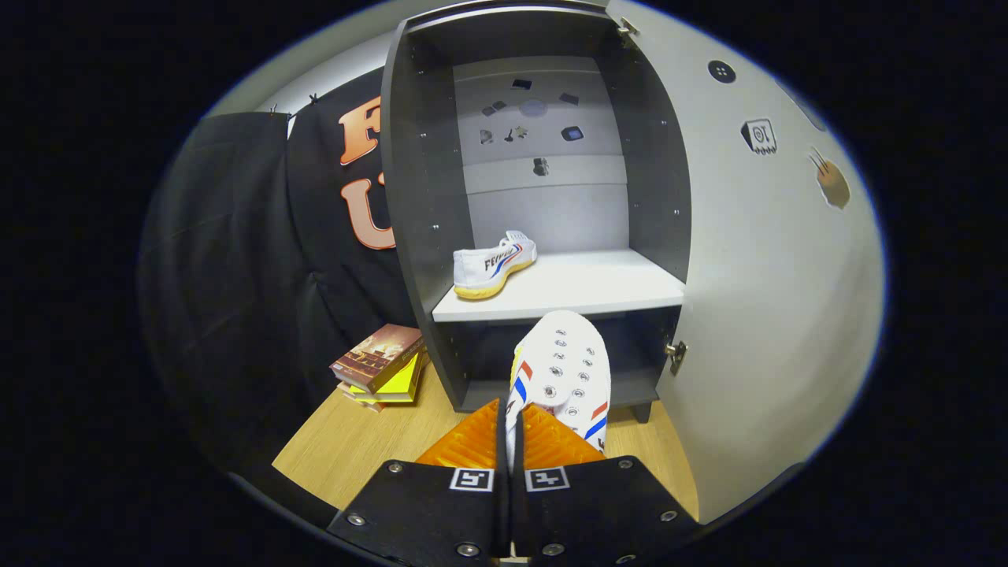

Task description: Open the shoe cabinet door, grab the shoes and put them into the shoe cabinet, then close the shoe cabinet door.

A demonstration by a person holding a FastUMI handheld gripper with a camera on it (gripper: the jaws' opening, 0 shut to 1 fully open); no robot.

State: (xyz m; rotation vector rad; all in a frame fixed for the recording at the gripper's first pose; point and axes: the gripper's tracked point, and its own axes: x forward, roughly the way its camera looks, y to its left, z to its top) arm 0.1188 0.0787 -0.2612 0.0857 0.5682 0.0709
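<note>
One shoe (563, 370) pinched in gripper (512, 449), toe toward 12 o'clock; shelf (598, 287) straight ahead, bare at 1 o'clock beside second shoe (494, 266).

The heel end of the white canvas shoe with red and blue stripes (563, 370) is hidden behind the fingers (468, 445) of the tool (510, 441), which close on its edge. This shoe also covers the middle of the dark grey shoe cabinet (417, 197)'s lower compartment, whose depth is too dark to make out. Small dark marks on the cabinet's pale back panel (543, 205) are too small to identify, perhaps stickers. The lower books in the stack of books with a brown and yellow cover (382, 364) are mostly covered by the top one
</note>
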